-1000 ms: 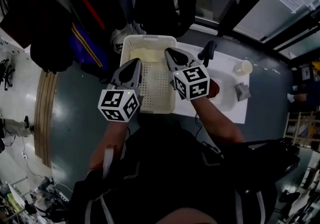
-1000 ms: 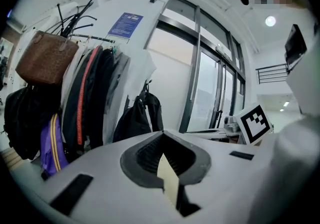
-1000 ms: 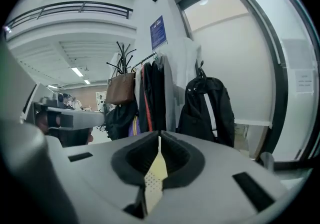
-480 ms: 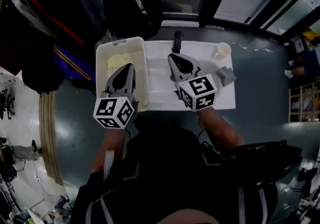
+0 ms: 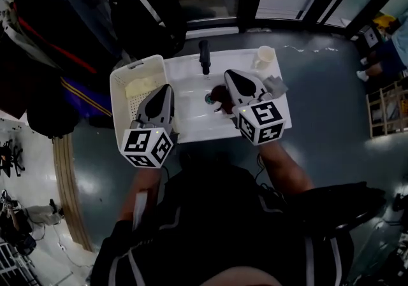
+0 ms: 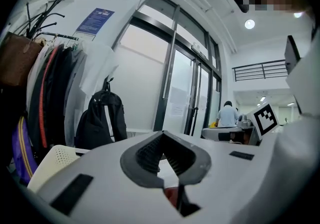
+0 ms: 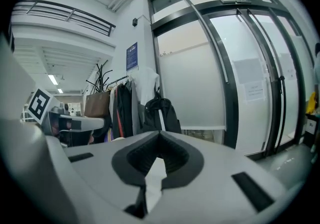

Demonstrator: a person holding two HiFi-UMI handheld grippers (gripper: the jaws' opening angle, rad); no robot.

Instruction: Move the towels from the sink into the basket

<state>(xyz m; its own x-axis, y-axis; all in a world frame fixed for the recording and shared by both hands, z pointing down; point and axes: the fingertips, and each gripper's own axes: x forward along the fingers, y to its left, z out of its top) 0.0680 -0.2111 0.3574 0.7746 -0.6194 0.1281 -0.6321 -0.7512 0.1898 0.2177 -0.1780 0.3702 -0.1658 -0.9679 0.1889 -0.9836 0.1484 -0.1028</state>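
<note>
A white basket (image 5: pixel 121 90) stands left of the white sink (image 5: pixel 191 109) and holds a pale yellow towel (image 5: pixel 141 85). In the sink a dark red towel (image 5: pixel 220 96) lies by the drain, below the black faucet (image 5: pixel 204 57). My left gripper (image 5: pixel 164 89) hovers over the basket's right rim and the sink's left edge, jaws together and empty. Above the sink's right side, just right of the red towel, my right gripper (image 5: pixel 231 77) is shut with nothing held. The left gripper view shows a sliver of red towel (image 6: pixel 171 195) beneath the left gripper (image 6: pixel 163 138). The right gripper (image 7: pixel 159 140) points toward the glass doors.
A white cup (image 5: pixel 263 57) and a grey object (image 5: pixel 276 83) sit on the sink's right rim. A black backpack (image 5: pixel 143 7) and hanging coats (image 5: pixel 44 42) crowd the wall behind the basket. Glass doors (image 7: pixel 240 78) stand behind the sink. A person (image 6: pixel 228 114) stands far off.
Both grippers have swung to the right, from above the basket to above the sink. The left now sits at the basket's right rim, the right beside the red towel.
</note>
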